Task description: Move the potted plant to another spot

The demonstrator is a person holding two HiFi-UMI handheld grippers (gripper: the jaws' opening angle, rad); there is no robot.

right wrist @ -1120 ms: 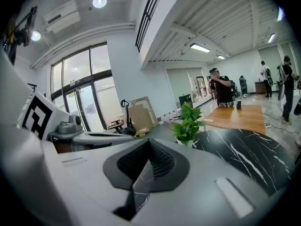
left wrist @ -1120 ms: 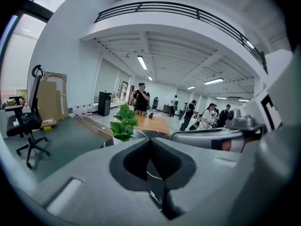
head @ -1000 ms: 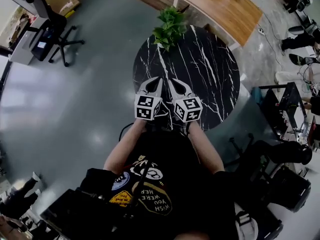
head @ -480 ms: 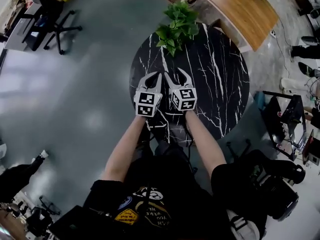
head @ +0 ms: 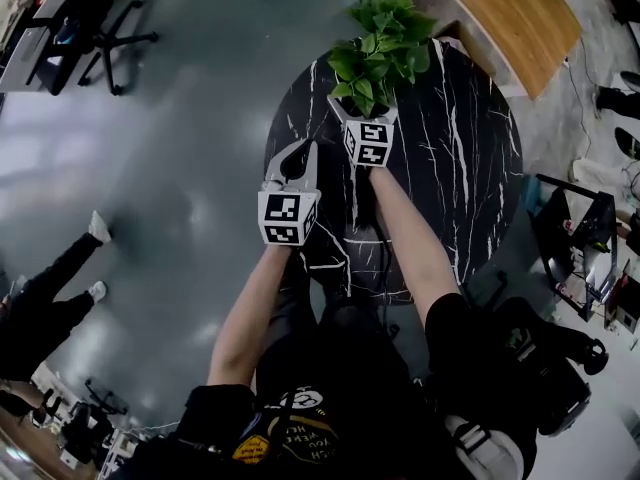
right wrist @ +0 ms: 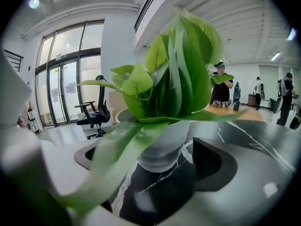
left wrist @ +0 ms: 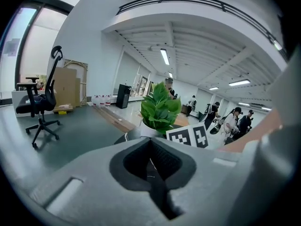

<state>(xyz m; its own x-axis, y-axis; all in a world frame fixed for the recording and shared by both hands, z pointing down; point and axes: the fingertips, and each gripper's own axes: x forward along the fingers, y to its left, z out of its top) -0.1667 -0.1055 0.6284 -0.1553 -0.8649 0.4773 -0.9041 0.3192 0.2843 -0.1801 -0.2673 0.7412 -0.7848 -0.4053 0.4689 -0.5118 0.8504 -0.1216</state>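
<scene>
The potted plant [head: 385, 38], green leaves in a white pot [right wrist: 164, 142], stands at the far edge of the round black marble table [head: 450, 168]. My right gripper [head: 362, 116] has reached under its leaves. Its jaws are opening wide, with the pot [left wrist: 146, 128] standing between them just ahead and neither pad on it, as the right gripper view [right wrist: 155, 171] shows. My left gripper [head: 295, 156] hangs shut over the table's left edge, nearer me and apart from the plant [left wrist: 160, 108]. Nothing is in the left gripper [left wrist: 150, 142].
A wooden desk [head: 500, 8] runs behind the table. An office chair [head: 90, 18] stands at the far left on the grey floor, and a person's legs [head: 50, 288] show at the left. A dark equipment rack [head: 580, 238] sits right of the table.
Both grippers moved away from me across the table toward the plant. The right one went further, under the leaves, and its jaws opened. The left stayed shut.
</scene>
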